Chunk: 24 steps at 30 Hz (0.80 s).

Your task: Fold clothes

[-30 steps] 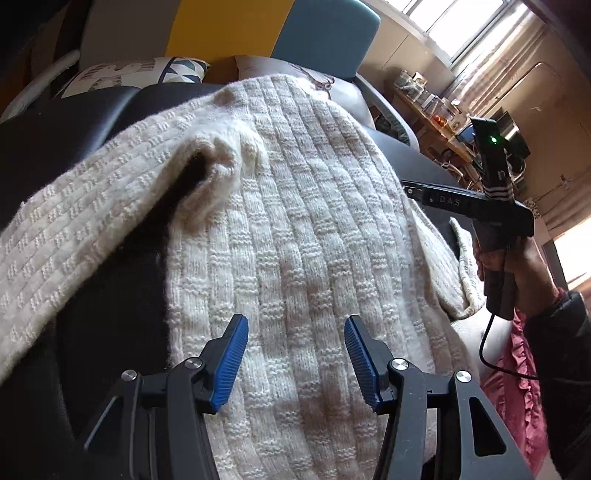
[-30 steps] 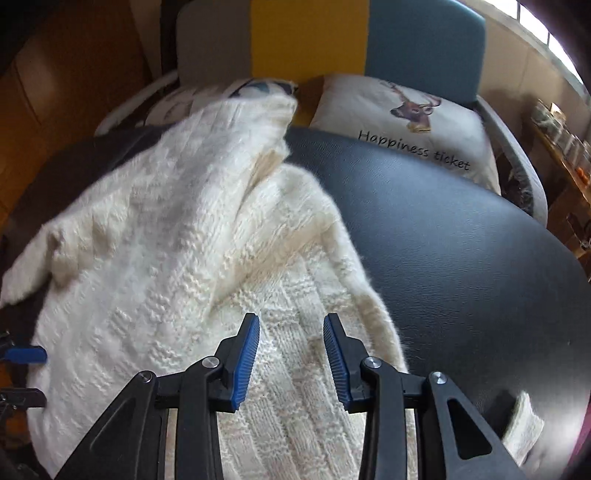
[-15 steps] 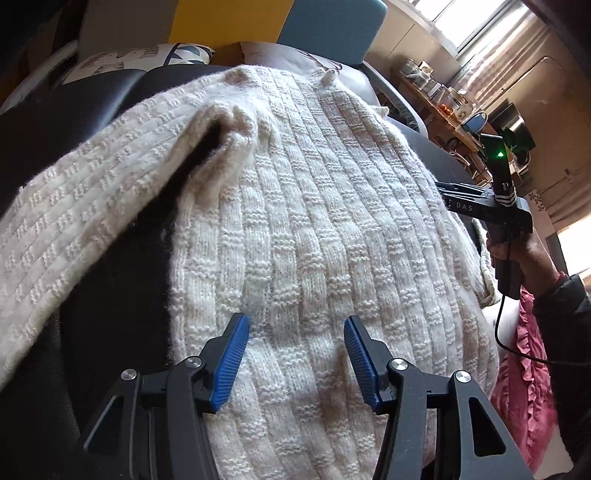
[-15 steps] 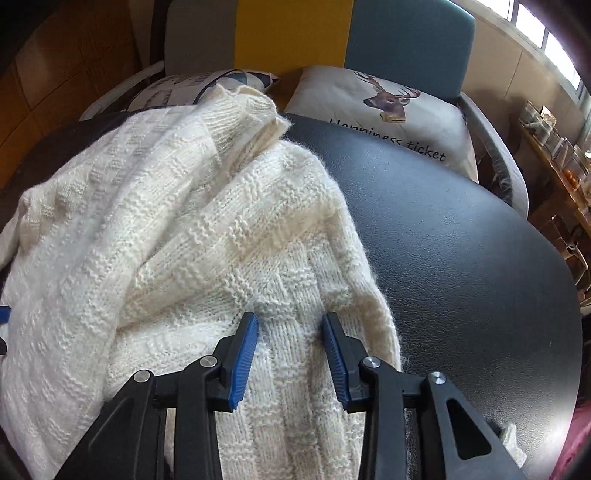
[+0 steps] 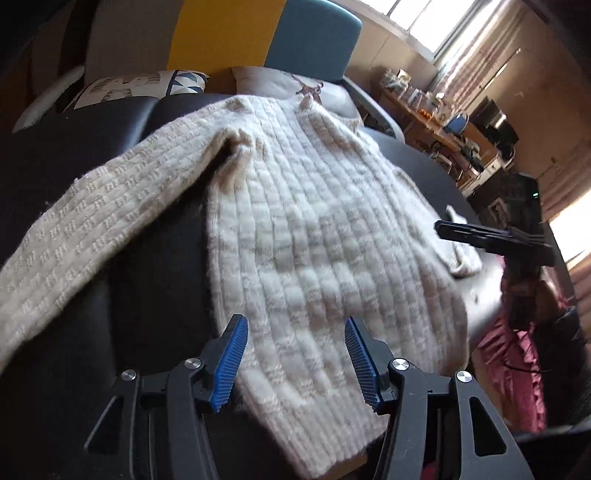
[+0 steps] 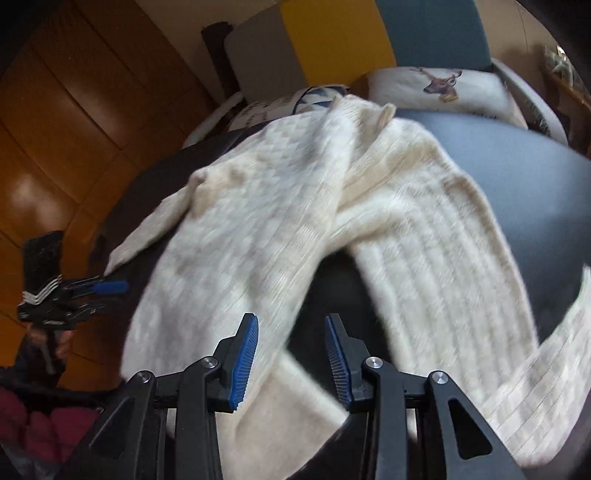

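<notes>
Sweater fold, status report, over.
Left gripper open, right gripper open, both over the cream sweater. Sweater spread on the black table, unfolded. Nothing in the way.

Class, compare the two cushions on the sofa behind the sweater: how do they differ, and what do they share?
The right cushion bears a deer's head on plain white; the left cushion carries a busy print with blue triangles. The deer cushion shows almost whole in the right wrist view; the sweater and table hide more of the patterned one. Both are pale and rest against the sofa back.

deer cushion (image 6: 439,88), patterned cushion (image 5: 144,86), colour-block chair back (image 5: 258,33), cluttered shelf (image 5: 432,107)
</notes>
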Each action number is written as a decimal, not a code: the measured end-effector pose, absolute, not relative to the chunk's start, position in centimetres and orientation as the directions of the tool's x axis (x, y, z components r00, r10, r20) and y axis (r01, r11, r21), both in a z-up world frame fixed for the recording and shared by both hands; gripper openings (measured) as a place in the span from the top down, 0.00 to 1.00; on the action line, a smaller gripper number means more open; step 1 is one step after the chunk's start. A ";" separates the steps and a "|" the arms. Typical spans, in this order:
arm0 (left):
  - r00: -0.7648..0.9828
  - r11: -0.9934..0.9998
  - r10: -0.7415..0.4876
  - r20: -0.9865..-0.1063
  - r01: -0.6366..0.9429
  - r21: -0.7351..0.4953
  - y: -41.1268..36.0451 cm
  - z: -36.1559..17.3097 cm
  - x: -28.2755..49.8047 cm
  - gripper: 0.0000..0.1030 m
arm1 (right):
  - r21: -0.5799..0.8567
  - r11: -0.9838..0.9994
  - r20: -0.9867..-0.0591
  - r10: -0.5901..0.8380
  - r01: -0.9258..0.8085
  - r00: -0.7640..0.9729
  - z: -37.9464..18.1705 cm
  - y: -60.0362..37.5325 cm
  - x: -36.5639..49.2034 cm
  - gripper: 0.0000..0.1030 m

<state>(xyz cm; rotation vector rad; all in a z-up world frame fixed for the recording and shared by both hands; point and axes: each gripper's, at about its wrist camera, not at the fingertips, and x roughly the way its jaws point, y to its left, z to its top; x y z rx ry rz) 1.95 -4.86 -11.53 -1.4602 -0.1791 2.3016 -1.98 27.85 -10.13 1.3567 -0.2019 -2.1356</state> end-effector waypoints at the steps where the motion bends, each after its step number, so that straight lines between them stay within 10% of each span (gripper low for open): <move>1: -0.365 -0.920 0.374 -0.852 -0.263 -0.291 -5.2 -12.1 2.6 0.46 | 0.451 -0.799 -0.767 -0.575 0.398 -0.284 -10.3 27.9 -0.5 0.63; 12: -0.311 -0.879 0.474 -0.823 -0.111 -0.464 -7.8 -15.0 6.1 0.44 | 0.581 -0.739 -0.737 -0.655 0.342 -0.165 -14.1 25.7 4.9 0.63; 18: -0.345 -0.916 0.402 -0.848 -0.163 -0.368 -4.4 -15.2 6.5 0.44 | 0.605 -0.731 -0.723 -0.670 0.314 -0.167 -14.3 25.8 5.2 0.63; 19: -0.354 -0.923 0.384 -0.853 -0.168 -0.346 -4.0 -15.2 6.6 0.51 | 0.613 -0.727 -0.718 -0.676 0.309 -0.167 -14.3 25.8 5.3 0.63; 20: -0.349 -0.924 0.381 -0.856 -0.168 -0.343 -3.9 -15.2 6.5 0.89 | 0.624 -0.720 -0.711 -0.684 0.304 -0.162 -14.4 25.7 5.4 0.63; 24: -0.373 -0.823 0.556 -0.743 -0.125 -0.554 -6.3 -12.9 5.7 0.90 | 0.690 -0.646 -0.650 -0.751 0.327 -0.115 -13.2 24.9 5.8 0.60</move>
